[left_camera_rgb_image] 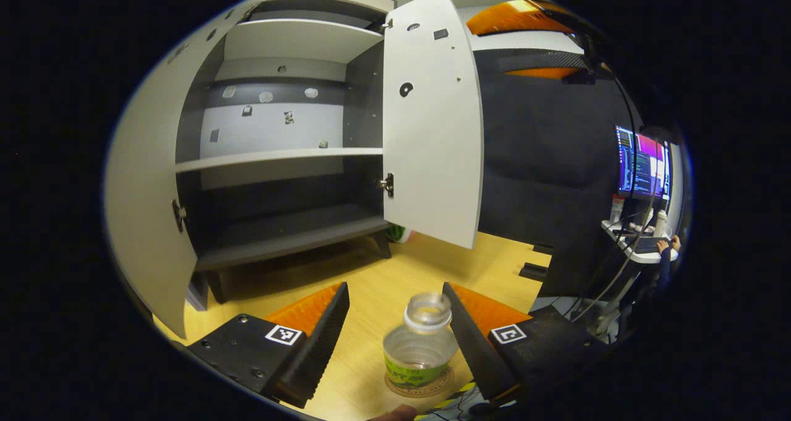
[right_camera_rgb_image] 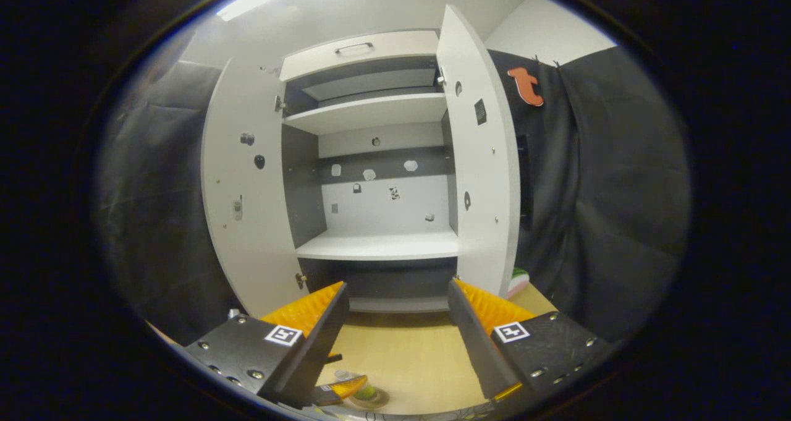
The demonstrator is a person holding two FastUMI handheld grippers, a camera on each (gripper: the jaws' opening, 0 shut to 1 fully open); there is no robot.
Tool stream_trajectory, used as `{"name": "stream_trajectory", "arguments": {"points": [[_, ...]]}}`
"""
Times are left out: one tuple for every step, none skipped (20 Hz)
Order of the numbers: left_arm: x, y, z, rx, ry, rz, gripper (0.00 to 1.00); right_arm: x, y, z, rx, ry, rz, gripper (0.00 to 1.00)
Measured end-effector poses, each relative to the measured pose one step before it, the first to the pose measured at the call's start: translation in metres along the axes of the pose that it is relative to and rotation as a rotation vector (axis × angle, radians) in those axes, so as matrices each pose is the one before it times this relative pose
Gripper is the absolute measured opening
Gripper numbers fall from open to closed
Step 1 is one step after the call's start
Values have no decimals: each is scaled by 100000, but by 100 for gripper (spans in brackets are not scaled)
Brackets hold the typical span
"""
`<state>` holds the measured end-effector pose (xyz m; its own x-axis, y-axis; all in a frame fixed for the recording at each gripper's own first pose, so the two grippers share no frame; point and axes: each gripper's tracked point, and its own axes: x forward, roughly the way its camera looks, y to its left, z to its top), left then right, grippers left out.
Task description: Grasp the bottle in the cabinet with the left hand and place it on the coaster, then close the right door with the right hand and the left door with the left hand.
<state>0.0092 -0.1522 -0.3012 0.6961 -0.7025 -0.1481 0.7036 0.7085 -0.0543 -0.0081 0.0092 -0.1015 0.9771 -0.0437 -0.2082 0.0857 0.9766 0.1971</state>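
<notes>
Left gripper [left_camera_rgb_image: 395,328] was wide open. The bottle [left_camera_rgb_image: 420,344] stood upright between its fingers, nearer the right one; neither finger pressed on it, though contact with the right finger couldn't be ruled out. Bottle was clear plastic, uncapped, green label band low on the body. It sat on the round coaster [left_camera_rgb_image: 420,389], on the wooden tabletop [left_camera_rgb_image: 383,272] near its front edge. Nothing was gripped.

Cabinet [left_camera_rgb_image: 290,155] stood at the back of the tabletop with both doors open. Left door [left_camera_rgb_image: 145,180] was swung out toward the camera; right door [left_camera_rgb_image: 432,124] hung open at an angle. The shelves showed no bottle, just small markers stuck to the back panel. A monitor [left_camera_rgb_image: 642,161] and a desk with a person's hand [left_camera_rgb_image: 667,245] sat far off on the right side of the left gripper view.

Right gripper [right_camera_rgb_image: 398,322] was also spread wide and held nothing. It faced the open cabinet [right_camera_rgb_image: 377,180] roughly head-on, apart from it, with the left door [right_camera_rgb_image: 247,192] and right door [right_camera_rgb_image: 485,161] both open. The right gripper's fingers touched neither door. At the bottom of the right gripper view, by the front edge of the tabletop [right_camera_rgb_image: 401,359], the bottle [right_camera_rgb_image: 364,393] on the coaster [right_camera_rgb_image: 374,402] was partly visible, with part of the other gripper beside it.
</notes>
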Motion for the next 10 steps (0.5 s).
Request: {"name": "stream_trajectory", "arguments": {"points": [[-92,296,1398,1388,-1478,819,95,-136,-631,638,-126,-1085,534,97],[-210,83,1372,123,-1486,1033,95,-41,-836,580,-517,-691,480,97],[-172,-88,1315,-580,-777,686,95,-73,-1021,675,-975,-587,165,97],[-293,-206,1134,-1106,-357,1224,95,-116,-1159,684,-778,-877,-1,97],[-373,-127,1359,-1709,-596,1301,94,-137,-1369,606,-272,-511,-636,97],[-374,-246,1511,-1989,-1204,795,95,-105,-1621,542,-23,-747,-859,97],[-383,-219,1621,-1652,-1630,700,95,-111,-1577,558,-309,-783,-1165,97],[-371,-56,1562,-96,-1219,755,95,-51,-1667,567,-657,-1036,-1151,97],[-249,439,1666,275,-2222,2354,95,-154,-1584,587,-808,-816,-1080,97],[-196,573,1444,258,-826,2602,95,-128,-1458,221,-678,-250,-701,97]]}}
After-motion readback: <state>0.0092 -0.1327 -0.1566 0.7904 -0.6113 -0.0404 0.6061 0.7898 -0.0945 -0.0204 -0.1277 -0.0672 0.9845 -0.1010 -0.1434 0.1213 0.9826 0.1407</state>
